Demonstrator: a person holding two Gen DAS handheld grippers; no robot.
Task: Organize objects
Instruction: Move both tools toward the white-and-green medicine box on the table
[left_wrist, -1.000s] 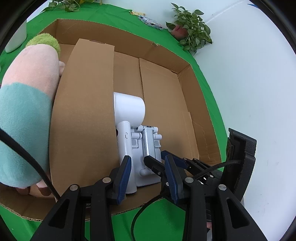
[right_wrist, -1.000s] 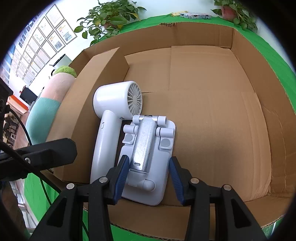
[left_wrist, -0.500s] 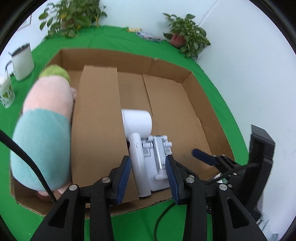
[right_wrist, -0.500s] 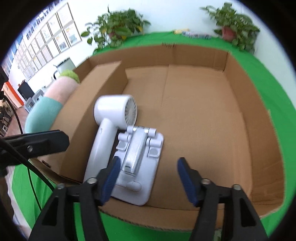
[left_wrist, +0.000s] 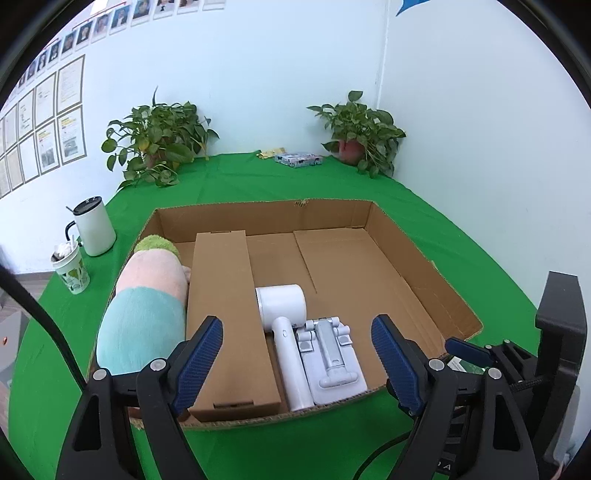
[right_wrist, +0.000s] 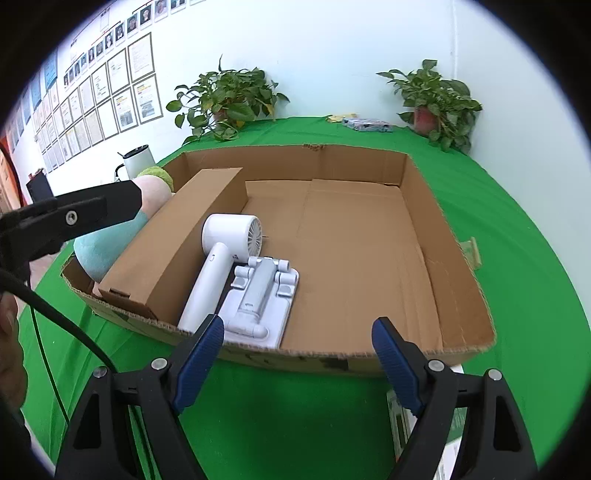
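A shallow cardboard box (left_wrist: 424, 258) (right_wrist: 461, 295) lies on the green table. Inside lie a white handheld fan (left_wrist: 282, 314) (right_wrist: 221, 251), a white folding stand (left_wrist: 330, 358) (right_wrist: 262, 295) beside it, a long brown carton (left_wrist: 225, 317) (right_wrist: 173, 251) and a pastel plush toy (left_wrist: 144, 306) (right_wrist: 107, 243) at the left. My left gripper (left_wrist: 297, 350) is open and empty, held back above the box's near edge. My right gripper (right_wrist: 297, 350) is open and empty, in front of the box. The right gripper also shows at the right of the left wrist view (left_wrist: 469, 350).
A white mug (left_wrist: 94, 225) (right_wrist: 138, 158) and a paper cup (left_wrist: 72, 269) stand left of the box. Two potted plants (left_wrist: 159, 144) (left_wrist: 358, 136) and a small packet (left_wrist: 299, 158) stand at the table's far edge. A small wooden piece (right_wrist: 471, 253) lies right of the box.
Both grippers have opened wide and drawn back and up from the box. The right gripper let go of the folding stand, which now lies beside the fan.
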